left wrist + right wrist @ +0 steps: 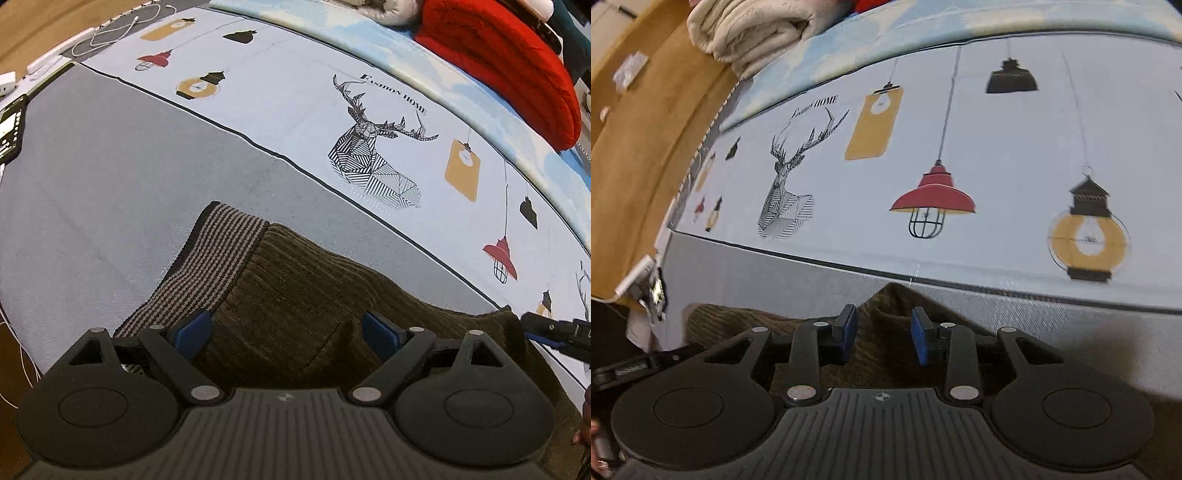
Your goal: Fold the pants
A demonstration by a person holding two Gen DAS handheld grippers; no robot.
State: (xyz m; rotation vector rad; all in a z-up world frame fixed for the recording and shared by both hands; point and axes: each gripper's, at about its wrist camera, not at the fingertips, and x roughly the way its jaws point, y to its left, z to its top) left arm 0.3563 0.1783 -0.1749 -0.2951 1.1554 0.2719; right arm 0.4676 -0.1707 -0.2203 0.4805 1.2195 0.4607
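Brown corduroy pants (314,295) with a striped waistband (207,266) lie on the grey part of the bed cover (110,184). My left gripper (286,332) hovers over them beside the waistband, its blue pads wide open and nothing pinched. The right gripper's black fingers (554,332) reach in at the pants' right edge. In the right wrist view, my right gripper (884,332) is shut on a bunched fold of the pants (886,306), which rises in a peak between and beyond the pads.
The cover's pale band with lamp and deer prints (960,166) runs behind the pants. A red blanket (498,66) and a folded cream blanket (750,33) lie at the far side. A phone (11,129) and white cables (110,33) sit at the left edge.
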